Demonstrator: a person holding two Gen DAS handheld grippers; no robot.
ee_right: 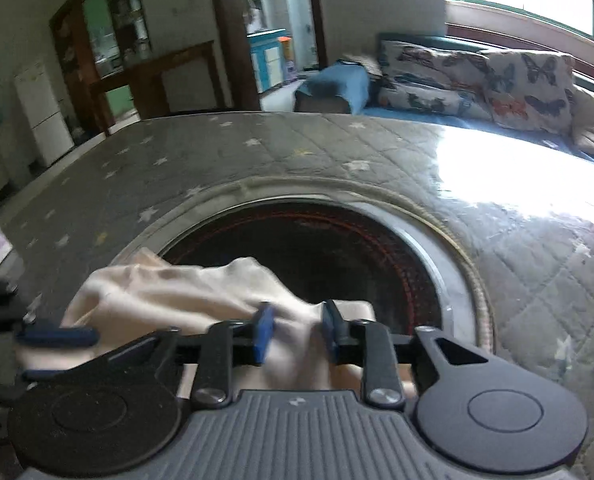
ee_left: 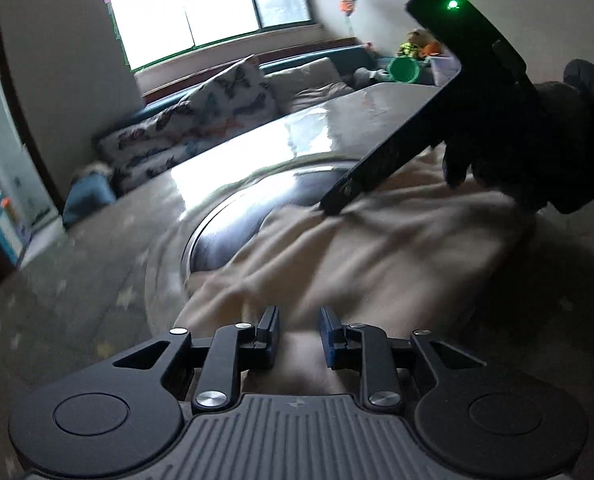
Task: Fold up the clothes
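Both the left gripper (ee_left: 297, 334) and right gripper (ee_right: 295, 330) hold their fingers narrowly apart over the cream cloth (ee_left: 357, 248) beside the table's (ee_right: 257, 152) round opening (ee_right: 317, 240).

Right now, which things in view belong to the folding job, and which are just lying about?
Job:
- rumpled cream cloth garment
- left claw, open
- right claw, open
- grey star-print quilted table cover

Lying about:
- butterfly-print cushions
- green plastic bucket
- round dark heater plate
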